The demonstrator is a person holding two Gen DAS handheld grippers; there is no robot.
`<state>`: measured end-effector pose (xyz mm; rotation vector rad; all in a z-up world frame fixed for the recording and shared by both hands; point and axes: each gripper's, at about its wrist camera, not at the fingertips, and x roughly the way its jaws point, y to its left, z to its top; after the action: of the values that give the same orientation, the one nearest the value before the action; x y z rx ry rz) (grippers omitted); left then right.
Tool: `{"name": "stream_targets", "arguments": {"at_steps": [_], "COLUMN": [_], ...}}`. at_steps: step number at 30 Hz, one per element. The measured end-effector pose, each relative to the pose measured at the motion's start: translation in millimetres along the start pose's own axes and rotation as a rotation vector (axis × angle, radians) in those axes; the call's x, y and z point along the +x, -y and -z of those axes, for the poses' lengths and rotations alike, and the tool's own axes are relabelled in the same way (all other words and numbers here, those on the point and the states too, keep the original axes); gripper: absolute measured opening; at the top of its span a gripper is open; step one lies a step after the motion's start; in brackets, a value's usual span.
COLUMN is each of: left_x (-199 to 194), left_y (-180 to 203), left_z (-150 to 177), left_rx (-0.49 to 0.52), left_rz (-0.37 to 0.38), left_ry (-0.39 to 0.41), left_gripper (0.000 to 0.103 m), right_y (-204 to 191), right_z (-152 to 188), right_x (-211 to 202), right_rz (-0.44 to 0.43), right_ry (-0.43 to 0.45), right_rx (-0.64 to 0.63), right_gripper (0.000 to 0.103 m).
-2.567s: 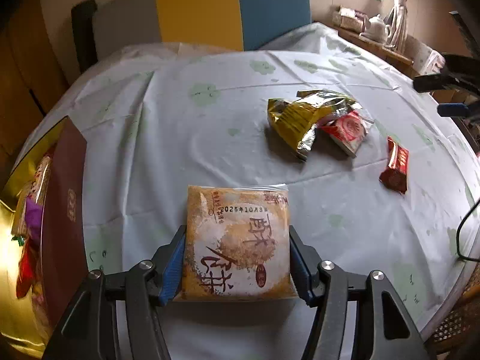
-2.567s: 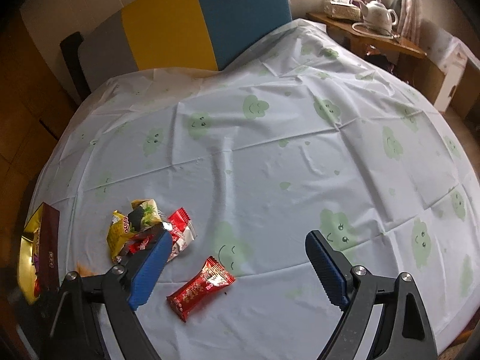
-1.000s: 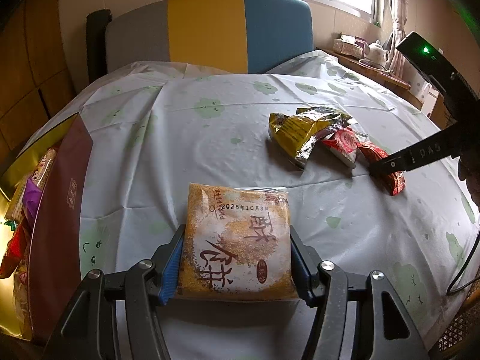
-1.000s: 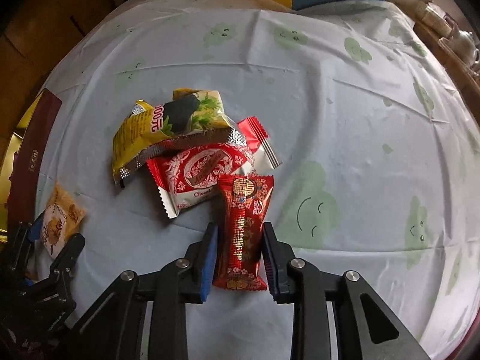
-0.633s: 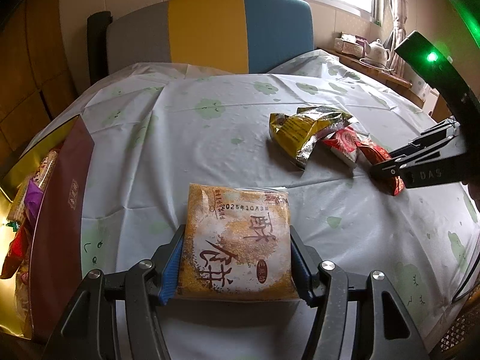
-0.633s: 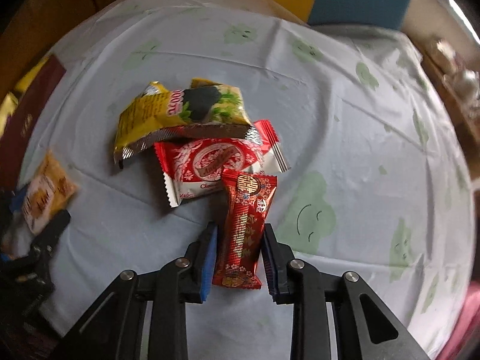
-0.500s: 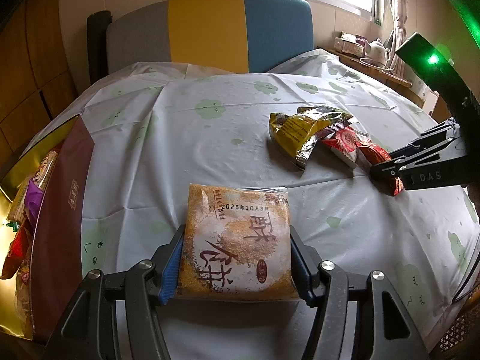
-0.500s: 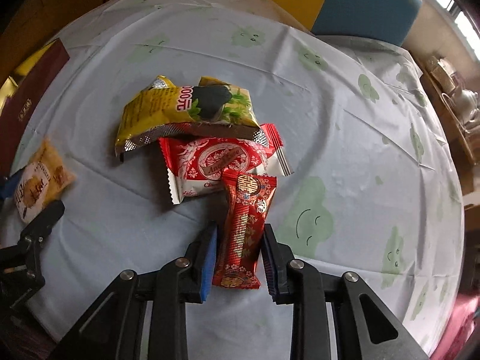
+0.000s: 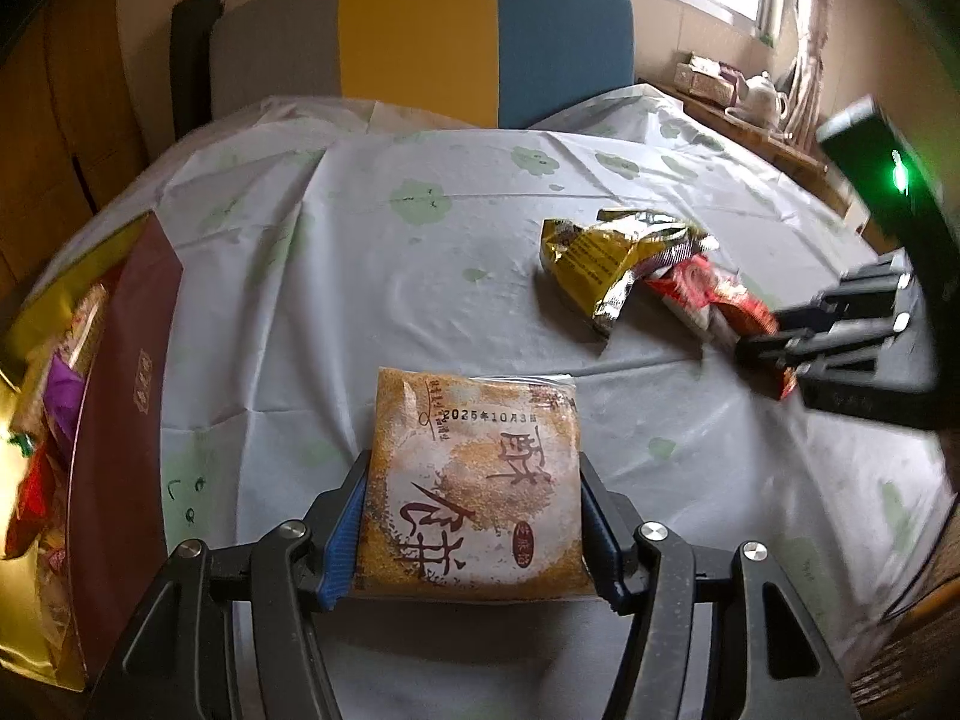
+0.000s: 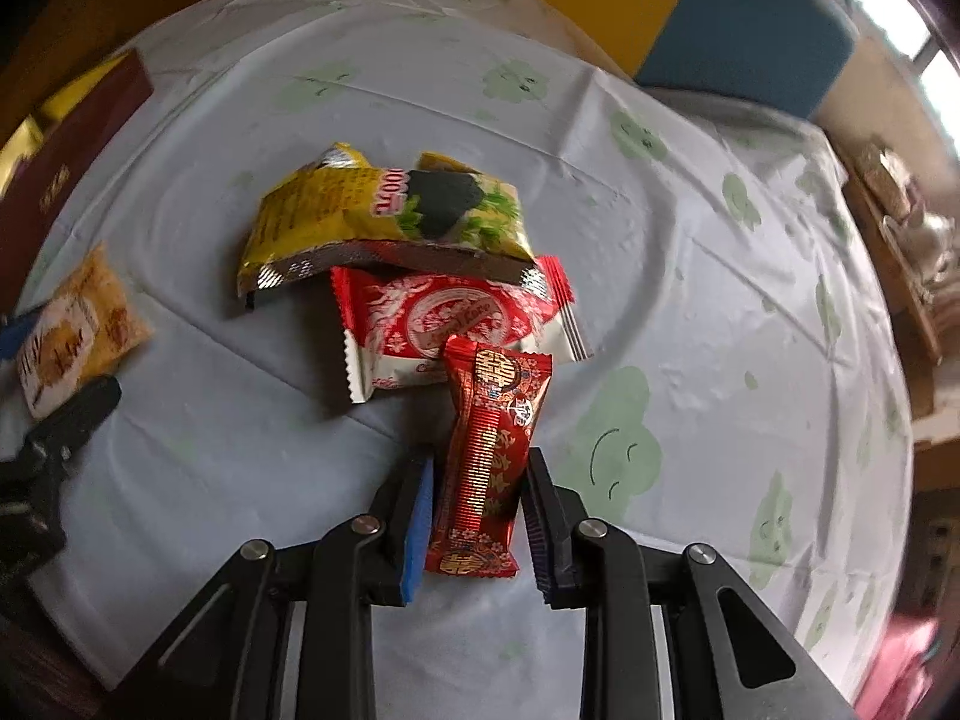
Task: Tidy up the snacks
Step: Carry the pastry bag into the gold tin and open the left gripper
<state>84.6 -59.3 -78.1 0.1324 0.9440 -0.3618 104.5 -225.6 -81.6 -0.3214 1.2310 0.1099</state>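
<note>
Currently the left gripper (image 9: pixel 474 525) is clamped on a square orange-and-white pastry packet (image 9: pixel 477 483), both blue pads pressed against its sides, with the packet over the pale cloud-print tablecloth (image 9: pixel 360 300). To that gripper's left lies a maroon-and-gold gift box (image 9: pixel 123 414) holding assorted snacks. The right gripper (image 10: pixel 480 516) has closed on a slim red foil candy bar (image 10: pixel 489 462), its jaws narrow around the wrapper. Just ahead of those fingers a red-and-white biscuit wrapper (image 10: pixel 444 318) lies partly under a crumpled yellow snack bag (image 10: pixel 384 210).
</note>
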Motion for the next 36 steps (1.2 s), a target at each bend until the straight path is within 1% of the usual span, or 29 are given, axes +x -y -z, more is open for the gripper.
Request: {"name": "stream_targets", "arguments": {"at_steps": [2,5,7,9,11,13,15,16,17,19,20,23,25,28,33,35,36], "left_x": [-3,-16,-30,-50,-66,-78,-93,-98,-103,-106,-106,-102,-98,-90,-77,-75,-77], "left_y": [-5,-13,-19,-32,-52,-73,-104,-117,-137,-160,-178,-206,-218,-227,-229,-227,-223], "left_z": [-2,-5,-8,-12,-16,-18,-16,-14,-11,-5,1,18,27,38,48,50,49], "left_rx": [-0.030,-0.054,-0.070,-0.093,-0.146,-0.202,-0.280,-0.312,-0.359,-0.419,-0.465,-0.534,-0.562,-0.592,-0.579,-0.561,-0.540], "left_rz": [0.016,0.029,0.043,0.042,0.033,0.010,-0.034,-0.058,-0.106,-0.162,-0.200,-0.274,-0.312,-0.347,-0.358,-0.369,-0.389], "left_ry": [-0.011,-0.006,0.016,0.049,0.070,0.083,0.106,0.111,0.111,0.105,0.091,0.050,0.028,-0.010,-0.060,-0.057,-0.045], "left_gripper": [0.062,0.062,0.062,0.062,0.062,0.062,0.062,0.062,0.062,0.062,0.062,0.062,0.062,0.062,0.062,0.064,0.067], "right_y": [-3,-4,-2,-4,-5,-5,-7,-7,-7,-8,-9,-8,-9,-8,-8,-7,-8], "right_z": [1,1,1,2,2,3,4,4,4,4,4,3,4,4,4,4,4], "right_x": [-1,1,1,0,0,-3,-4,-4,-4,-5,-5,-4,-5,-5,-4,-5,-5], "right_rz": [0.010,0.011,0.015,0.024,0.027,0.029,0.033,0.034,0.036,0.036,0.037,0.038,0.039,0.039,0.039,0.040,0.041], "right_ry": [0.004,0.007,0.011,0.016,0.019,0.022,0.025,0.025,0.026,0.027,0.027,0.027,0.029,0.030,0.031,0.031,0.031], "right_rx": [-0.015,-0.015,-0.022,-0.032,-0.033,-0.032,-0.033,-0.033,-0.034,-0.034,-0.035,-0.037,-0.038,-0.038,-0.037,-0.038,-0.040], "right_gripper": [0.024,0.024,0.024,0.024,0.024,0.024,0.024,0.024,0.024,0.024,0.024,0.024,0.024,0.024,0.024,0.024,0.024]}}
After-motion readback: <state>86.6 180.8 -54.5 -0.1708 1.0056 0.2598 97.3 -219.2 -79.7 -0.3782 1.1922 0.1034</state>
